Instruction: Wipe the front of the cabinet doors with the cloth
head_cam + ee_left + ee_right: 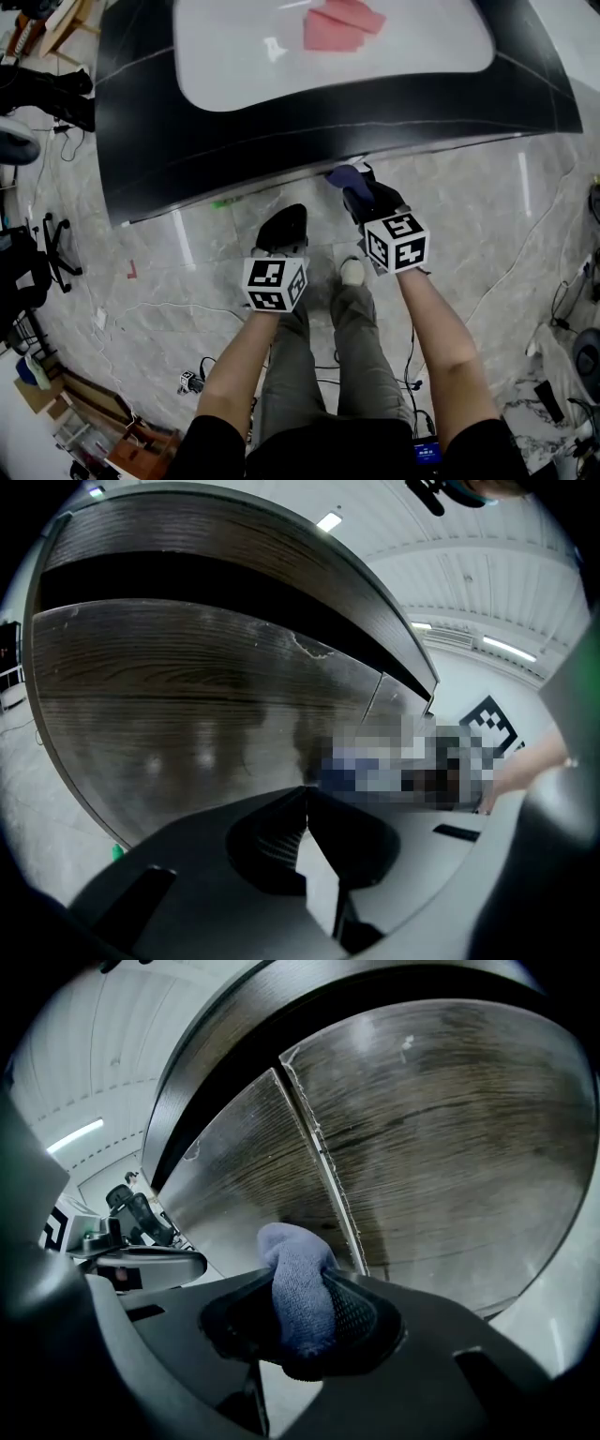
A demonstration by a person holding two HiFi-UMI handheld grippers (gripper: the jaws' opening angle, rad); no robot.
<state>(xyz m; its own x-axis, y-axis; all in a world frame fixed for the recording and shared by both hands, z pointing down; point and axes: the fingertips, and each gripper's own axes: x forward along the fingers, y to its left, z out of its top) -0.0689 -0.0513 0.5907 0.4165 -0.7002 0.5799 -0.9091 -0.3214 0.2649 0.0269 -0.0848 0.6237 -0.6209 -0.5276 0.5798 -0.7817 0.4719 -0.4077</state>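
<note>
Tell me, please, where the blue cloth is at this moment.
The blue cloth is clamped in the right gripper, near the seam between the two cabinet doors; in the head view it sits right of centre.

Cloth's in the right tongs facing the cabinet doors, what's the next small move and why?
Probably ease the right tongs forward until the cloth presses on the door by the seam; it's gripped but seems just short of the wood.

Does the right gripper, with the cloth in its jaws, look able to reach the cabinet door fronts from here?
Probably yes: the right gripper, shut on the cloth, faces the cabinet doors close up, with nothing between them.
</note>
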